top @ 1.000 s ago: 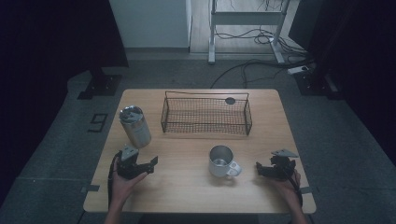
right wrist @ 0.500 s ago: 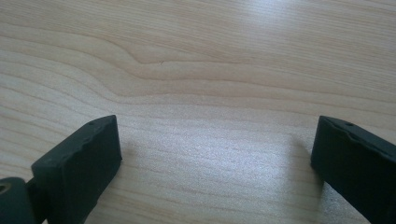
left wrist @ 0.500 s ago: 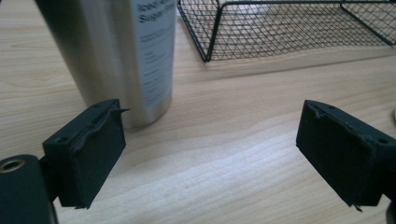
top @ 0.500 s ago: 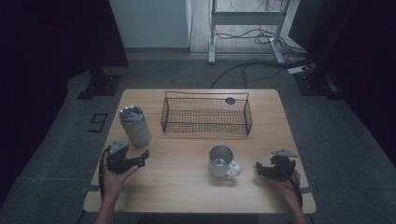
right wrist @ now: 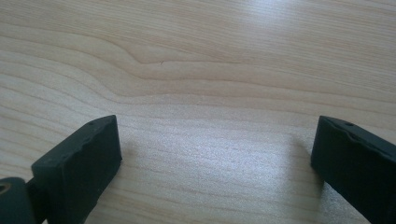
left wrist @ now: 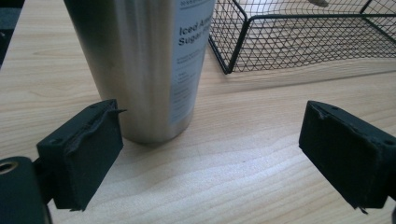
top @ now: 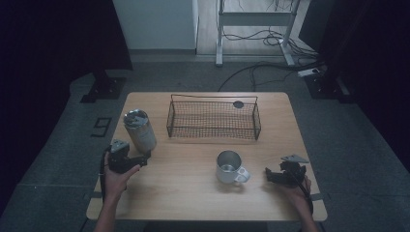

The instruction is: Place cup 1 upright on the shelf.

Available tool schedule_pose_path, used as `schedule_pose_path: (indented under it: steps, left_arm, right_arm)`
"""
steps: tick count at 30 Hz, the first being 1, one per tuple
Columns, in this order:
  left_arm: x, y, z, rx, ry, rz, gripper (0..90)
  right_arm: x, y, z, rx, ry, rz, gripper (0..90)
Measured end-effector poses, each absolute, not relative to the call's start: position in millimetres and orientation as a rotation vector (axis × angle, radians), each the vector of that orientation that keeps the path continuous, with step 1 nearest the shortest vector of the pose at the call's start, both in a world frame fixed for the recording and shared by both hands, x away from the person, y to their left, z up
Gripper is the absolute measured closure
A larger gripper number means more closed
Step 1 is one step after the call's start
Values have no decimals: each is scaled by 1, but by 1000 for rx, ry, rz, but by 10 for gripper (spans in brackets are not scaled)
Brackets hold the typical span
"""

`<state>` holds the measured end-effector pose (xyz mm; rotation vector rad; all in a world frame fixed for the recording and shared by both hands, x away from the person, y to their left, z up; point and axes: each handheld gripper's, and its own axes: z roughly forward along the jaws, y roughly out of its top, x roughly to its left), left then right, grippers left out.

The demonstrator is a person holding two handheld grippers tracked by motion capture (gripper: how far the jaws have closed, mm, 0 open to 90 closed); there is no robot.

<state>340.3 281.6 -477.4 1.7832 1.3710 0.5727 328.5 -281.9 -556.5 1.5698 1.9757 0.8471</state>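
Approaching with jaws apart and just been opening, nothing between them, the left gripper (top: 138, 158) sits near the bench's left edge, just short of the tall brushed-steel tumbler (top: 139, 130) with a white label. Risk: tumbler sits off-centre toward one pad (left wrist: 88, 149); an uneven close could tip it toward the black wire basket (top: 213, 117). Right gripper (top: 271, 175) rests open near the right edge.

The left tool (top: 143, 157) has slid toward the steel tumbler (top: 139, 129), jaws opening.
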Motion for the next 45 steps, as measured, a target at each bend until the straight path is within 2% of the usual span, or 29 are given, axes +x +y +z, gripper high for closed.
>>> schedule_pose_path:
  steps: [33, 45]
  left_arm:
    - [371, 293, -456, 1742, 1363, 589, 55]
    - [388, 294, -458, 1756, 1402, 608, 62]
  right_arm:
    - [329, -282, -556, 1571, 1976, 847, 12]
    - [329, -282, -557, 1571, 1976, 847, 12]
